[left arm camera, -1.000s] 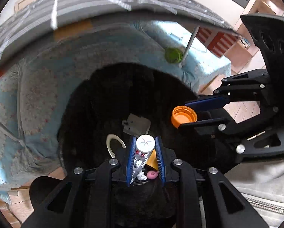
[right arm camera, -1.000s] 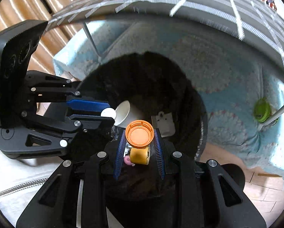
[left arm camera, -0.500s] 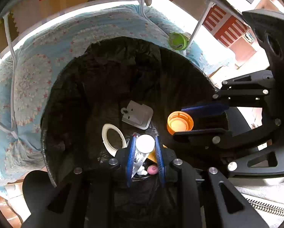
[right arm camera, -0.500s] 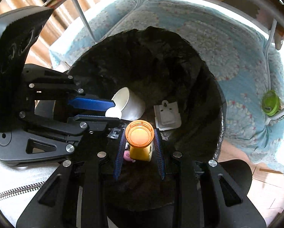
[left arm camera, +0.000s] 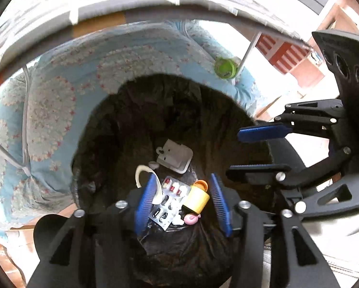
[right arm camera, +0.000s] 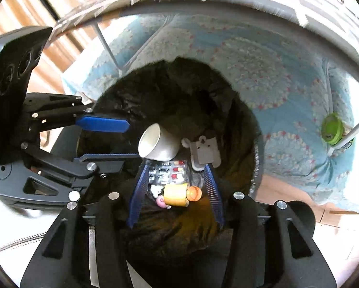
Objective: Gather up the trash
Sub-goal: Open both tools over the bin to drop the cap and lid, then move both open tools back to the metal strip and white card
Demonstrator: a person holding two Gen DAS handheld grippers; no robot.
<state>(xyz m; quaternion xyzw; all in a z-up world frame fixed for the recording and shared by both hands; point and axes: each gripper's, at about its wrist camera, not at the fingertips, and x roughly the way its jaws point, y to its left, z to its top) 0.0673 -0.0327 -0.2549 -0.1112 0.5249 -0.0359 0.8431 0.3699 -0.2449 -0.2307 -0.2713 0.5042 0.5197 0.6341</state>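
now yellow bottle [right arm camera: 176, 195] lies sideways

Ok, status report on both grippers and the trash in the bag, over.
Left gripper and right gripper opening, nothing between the fingers. Yellow bottle and pill blister pack lie in black trash bag with paper cup. Nothing in the way.

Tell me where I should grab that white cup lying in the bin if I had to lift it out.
Take the white cup by its rim, judging from its pose: it lies tipped on its side in the black bin bag, mouth open toward the left in the right wrist view. Come from above, one finger inside the mouth, one on the outer wall.
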